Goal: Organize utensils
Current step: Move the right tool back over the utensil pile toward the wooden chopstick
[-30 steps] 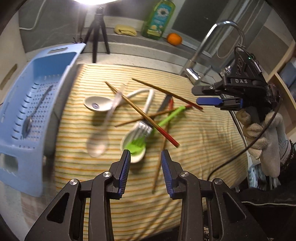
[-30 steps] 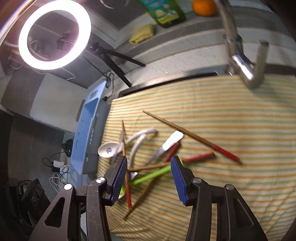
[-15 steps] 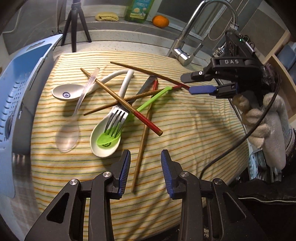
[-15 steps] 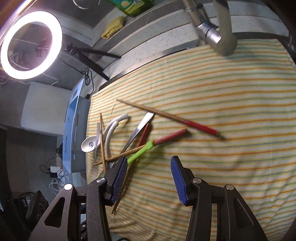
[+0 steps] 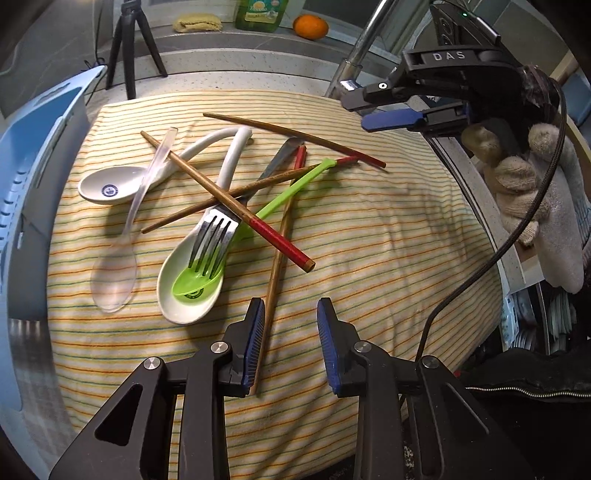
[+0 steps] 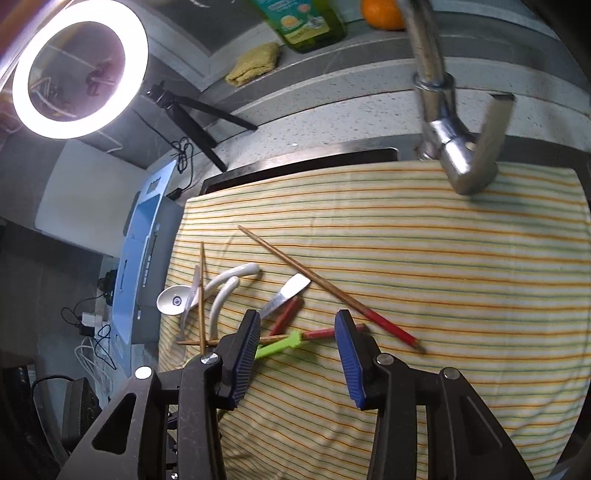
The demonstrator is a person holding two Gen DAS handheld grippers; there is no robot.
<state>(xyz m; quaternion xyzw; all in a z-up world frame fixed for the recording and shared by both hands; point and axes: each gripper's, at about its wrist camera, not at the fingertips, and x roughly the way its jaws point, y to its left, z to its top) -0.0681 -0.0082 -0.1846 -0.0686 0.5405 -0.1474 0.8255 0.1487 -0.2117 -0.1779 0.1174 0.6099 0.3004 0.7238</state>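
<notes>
A heap of utensils lies on a striped cloth (image 5: 369, 236): two white ceramic spoons (image 5: 107, 184), a clear plastic spoon (image 5: 118, 273), a metal fork (image 5: 214, 236), a green plastic spoon (image 5: 280, 199) and several red-tipped wooden chopsticks (image 5: 258, 221). My left gripper (image 5: 290, 339) is open and empty above the cloth's near edge, by the end of one chopstick (image 5: 275, 266). My right gripper (image 6: 297, 354) is open and empty, hovering over the green spoon's handle (image 6: 280, 343); it also shows in the left wrist view (image 5: 373, 107).
A blue perforated drainer basket (image 5: 26, 173) stands left of the cloth. A steel tap (image 6: 454, 147) rises at the back right. A tripod (image 5: 129, 48), dish soap bottle (image 5: 262, 14), yellow sponge (image 5: 197, 22) and orange (image 5: 310, 26) stand on the back ledge.
My left gripper pulled back toward the cloth's near edge, away from the basket. My right gripper swung and came down over the right end of the heap. The utensils have not moved.
</notes>
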